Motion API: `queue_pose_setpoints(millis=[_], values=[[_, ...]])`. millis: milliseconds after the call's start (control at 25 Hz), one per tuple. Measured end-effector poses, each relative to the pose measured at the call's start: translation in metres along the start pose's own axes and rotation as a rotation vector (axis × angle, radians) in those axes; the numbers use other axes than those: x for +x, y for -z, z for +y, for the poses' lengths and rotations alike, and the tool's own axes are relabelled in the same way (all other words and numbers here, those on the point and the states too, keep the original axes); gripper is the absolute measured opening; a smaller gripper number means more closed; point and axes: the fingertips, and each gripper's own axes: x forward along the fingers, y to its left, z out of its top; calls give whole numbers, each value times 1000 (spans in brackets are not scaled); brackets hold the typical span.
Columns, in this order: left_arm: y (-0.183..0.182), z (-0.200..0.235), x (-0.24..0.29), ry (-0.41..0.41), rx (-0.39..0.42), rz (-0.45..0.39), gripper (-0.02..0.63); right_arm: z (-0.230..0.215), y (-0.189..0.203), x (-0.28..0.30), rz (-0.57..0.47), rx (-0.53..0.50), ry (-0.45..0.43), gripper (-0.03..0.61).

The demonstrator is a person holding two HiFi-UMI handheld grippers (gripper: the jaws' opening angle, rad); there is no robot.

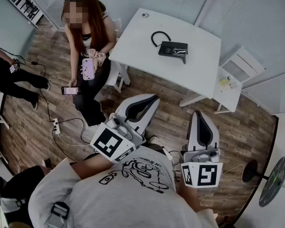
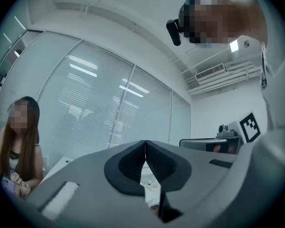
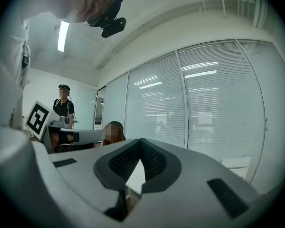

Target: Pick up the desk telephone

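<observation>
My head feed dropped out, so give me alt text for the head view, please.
A black desk telephone lies untouched on the white table, well ahead of both grippers. The left gripper and right gripper are low in the frame, jaws shut and empty. A seated person holding a phone is beside the table's left end.

desk telephone (image 1: 173, 49): is showing black, on the table (image 1: 133, 46).
table: is showing plain white.
floor (image 1: 247, 132): is showing brown plank grain around the table.
left gripper (image 1: 156, 97): is showing pale shell, black pads, black-and-white square markers.
right gripper (image 1: 198, 112): is showing the same.
</observation>
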Motion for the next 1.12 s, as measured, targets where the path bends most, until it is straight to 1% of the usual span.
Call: queue_pose_setpoints(millis=[200,440,680,840,920,1120], values=[[-1,6,5,6,-9,5,5,-4,-5,11,-14,42,-3,6],[2,19,1,23,-18,10,5,8,-5,22,-14,18,8,5],[5,33,1,23,-33,24,5,15,2,35,14,18,15,6],[9,40,10,21,-44,35,5,9,4,46,1,42,2,6],[11,44,17,15,-37,42,5,4,6,52,-3,52,-9,6],[15,59,50,-4,-35,53,5,-24,13,78,2,63,-21,5]])
